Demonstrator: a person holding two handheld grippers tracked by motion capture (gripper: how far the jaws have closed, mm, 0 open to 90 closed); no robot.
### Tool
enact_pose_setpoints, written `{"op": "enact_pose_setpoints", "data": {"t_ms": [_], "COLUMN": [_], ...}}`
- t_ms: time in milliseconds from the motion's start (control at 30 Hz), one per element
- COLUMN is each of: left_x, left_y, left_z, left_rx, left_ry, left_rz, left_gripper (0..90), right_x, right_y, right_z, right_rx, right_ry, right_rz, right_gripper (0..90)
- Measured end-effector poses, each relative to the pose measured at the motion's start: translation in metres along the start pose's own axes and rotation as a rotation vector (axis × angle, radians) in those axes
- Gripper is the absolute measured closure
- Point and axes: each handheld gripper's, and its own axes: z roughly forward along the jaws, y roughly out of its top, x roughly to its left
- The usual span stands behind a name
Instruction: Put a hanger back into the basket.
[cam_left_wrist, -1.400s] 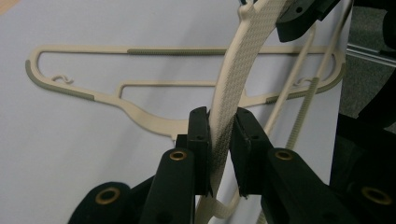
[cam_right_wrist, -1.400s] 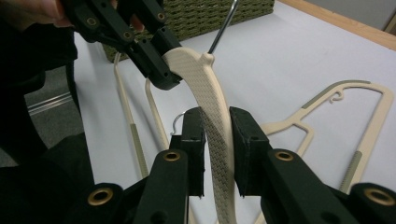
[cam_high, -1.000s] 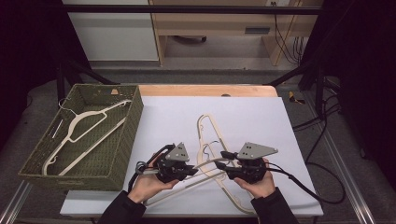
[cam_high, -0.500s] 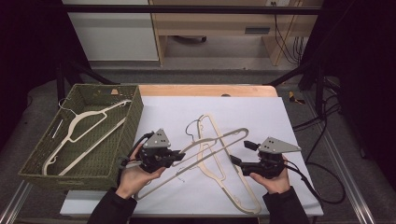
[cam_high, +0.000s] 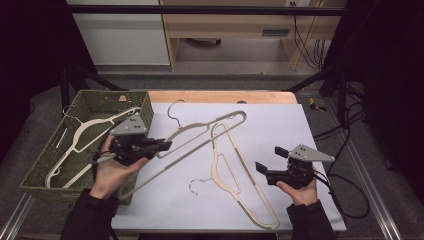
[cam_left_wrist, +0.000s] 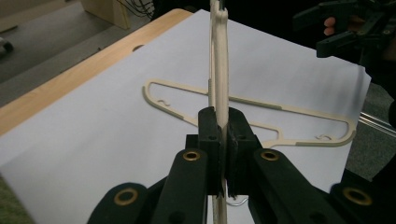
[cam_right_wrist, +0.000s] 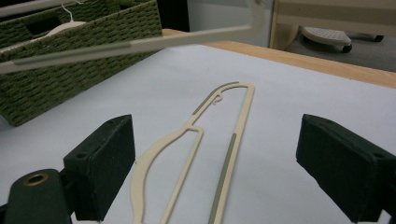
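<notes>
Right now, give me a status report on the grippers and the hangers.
Left gripper shut on lifted hanger. Right gripper, jaws just opened, nothing between them. Second hanger flat on the table; another in basket. Nothing blocking.

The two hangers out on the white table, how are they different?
The lifted hanger is off the table, pinched in the shut left gripper; the flat hanger lies on the white sheet with nothing holding it, in front of the open right gripper. The lifted hanger's hook points toward the table's far edge, the flat hanger's toward the near one. Both are cream.
</notes>
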Motion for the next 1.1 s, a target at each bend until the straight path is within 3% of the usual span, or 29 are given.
{"op": "enact_pose_setpoints", "data": {"t_ms": [200,367,500,767,1100], "left_x": [0.028,0.049,0.063,0.085,0.119], "left_y": [0.004,0.0,-0.005,-0.018,-0.041], "left_z": [-0.033,-0.051,-0.062,-0.076,-0.1], "left_rx": [-0.009,-0.013,-0.006,-0.017,-0.037], "left_ry": [0.051,0.087,0.121,0.144,0.194], "left_rz": [-0.006,-0.021,-0.029,-0.047,-0.103], "left_gripper": [86.4,86.4,86.4,86.4,86.4], "right_x": [-0.004,-0.005,-0.006,-0.007,-0.007], "right_y": [0.0,0.001,0.001,0.001,0.0], "right_z": [-0.004,-0.006,-0.007,-0.008,-0.005], "right_rx": [-0.02,-0.028,-0.029,-0.027,-0.013], "right_ry": [-0.011,-0.022,-0.03,-0.034,-0.035], "right_rz": [0.011,0.027,0.033,0.026,0.015], "right_gripper": [11.8,10.7,9.0,7.3,6.9]}}
